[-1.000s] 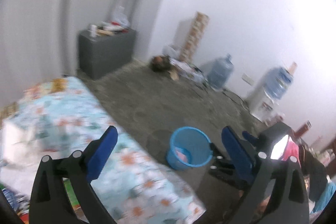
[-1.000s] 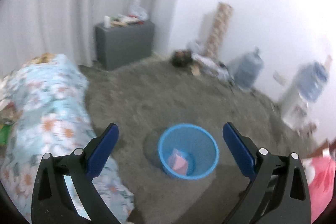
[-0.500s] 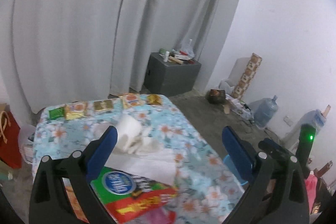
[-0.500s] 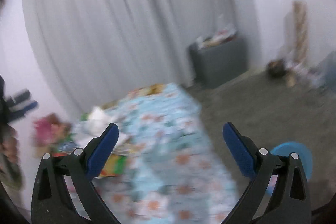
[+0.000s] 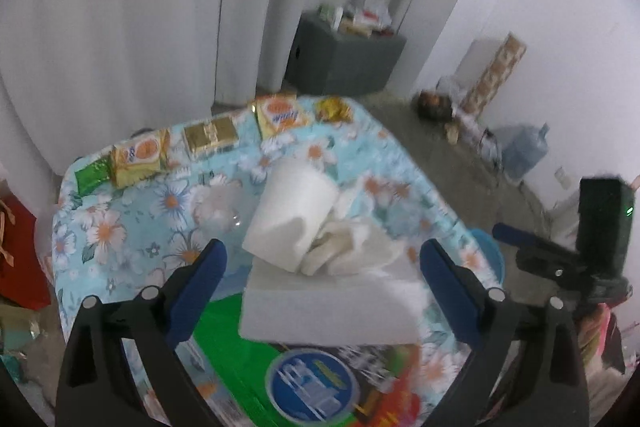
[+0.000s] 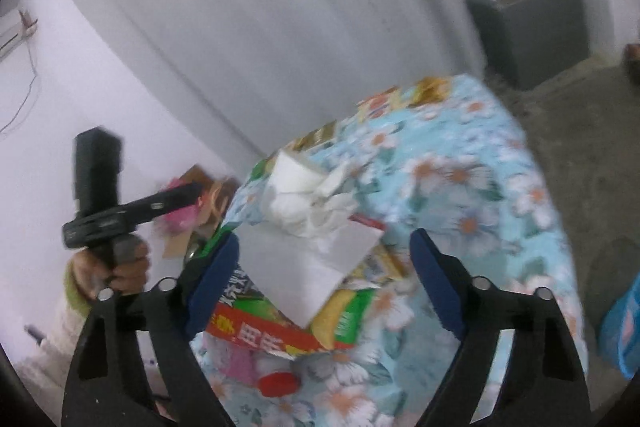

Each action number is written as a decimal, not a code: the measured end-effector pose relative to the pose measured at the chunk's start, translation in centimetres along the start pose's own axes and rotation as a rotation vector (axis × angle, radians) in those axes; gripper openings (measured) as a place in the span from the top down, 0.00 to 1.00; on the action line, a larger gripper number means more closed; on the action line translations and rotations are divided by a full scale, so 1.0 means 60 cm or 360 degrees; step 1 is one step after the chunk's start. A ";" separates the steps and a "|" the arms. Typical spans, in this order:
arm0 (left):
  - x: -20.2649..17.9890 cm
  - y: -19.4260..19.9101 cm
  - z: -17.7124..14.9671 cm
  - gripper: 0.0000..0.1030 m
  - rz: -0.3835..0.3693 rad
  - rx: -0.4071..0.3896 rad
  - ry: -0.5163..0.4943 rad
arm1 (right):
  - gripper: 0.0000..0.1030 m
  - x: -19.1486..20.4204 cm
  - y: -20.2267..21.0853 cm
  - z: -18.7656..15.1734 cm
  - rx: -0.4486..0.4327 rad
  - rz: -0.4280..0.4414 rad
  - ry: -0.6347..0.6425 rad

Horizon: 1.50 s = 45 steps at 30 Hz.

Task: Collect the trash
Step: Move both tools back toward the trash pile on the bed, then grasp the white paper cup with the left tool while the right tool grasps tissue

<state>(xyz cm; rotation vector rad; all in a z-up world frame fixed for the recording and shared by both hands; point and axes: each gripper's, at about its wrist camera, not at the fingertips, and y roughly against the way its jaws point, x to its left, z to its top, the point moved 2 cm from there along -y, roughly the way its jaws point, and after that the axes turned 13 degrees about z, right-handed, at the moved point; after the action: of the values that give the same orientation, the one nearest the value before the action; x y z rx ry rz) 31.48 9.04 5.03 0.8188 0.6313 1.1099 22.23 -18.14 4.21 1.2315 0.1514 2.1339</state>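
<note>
A table with a blue flowered cloth point(image 5: 120, 227) holds a toilet paper roll point(image 5: 292, 211), crumpled white tissues point(image 5: 352, 251) and a flat white sheet point(image 5: 328, 311) lying on a green and red package point(image 5: 304, 379). My left gripper point(image 5: 322, 283) is open and empty, just above the sheet. My right gripper point(image 6: 324, 279) is open and empty, above the same white sheet point(image 6: 304, 267) and tissues point(image 6: 316, 203). A red cap point(image 6: 278, 383) lies near the table's front. The blue bin point(image 6: 624, 331) stands on the floor at the right.
Snack packets point(image 5: 140, 155) line the table's far edge. A grey cabinet point(image 5: 344, 55) stands by the curtain. Water jugs point(image 5: 524, 147) and clutter sit along the right wall. A red bag point(image 5: 16, 251) is left of the table. The other gripper point(image 6: 104, 199) shows at the left.
Both grippers have swung from the blue bin on the floor to the table and moved in over the tissues and sheet. Both stay open.
</note>
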 end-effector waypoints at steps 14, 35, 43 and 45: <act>0.008 -0.138 0.039 0.23 0.0052 0.0254 -0.0170 | 0.55 -0.061 -0.144 0.024 0.0294 0.0094 -0.0291; -0.017 -0.177 0.038 0.36 0.0048 0.0381 -0.0276 | 0.95 -0.079 -0.185 0.032 0.0347 0.0071 -0.0305; -0.029 -0.184 0.035 0.42 0.0118 0.0429 -0.0309 | 0.96 -0.072 -0.178 0.033 0.0331 0.0099 -0.0280; -0.026 -0.183 0.035 0.44 0.0123 0.0427 -0.0291 | 0.96 -0.071 -0.176 0.036 0.0322 0.0105 -0.0275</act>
<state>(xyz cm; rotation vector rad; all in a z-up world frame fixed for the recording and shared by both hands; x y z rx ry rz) 38.32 4.64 -2.82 1.1703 0.6055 1.0179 30.51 -12.95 -2.02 1.5511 0.2599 2.0954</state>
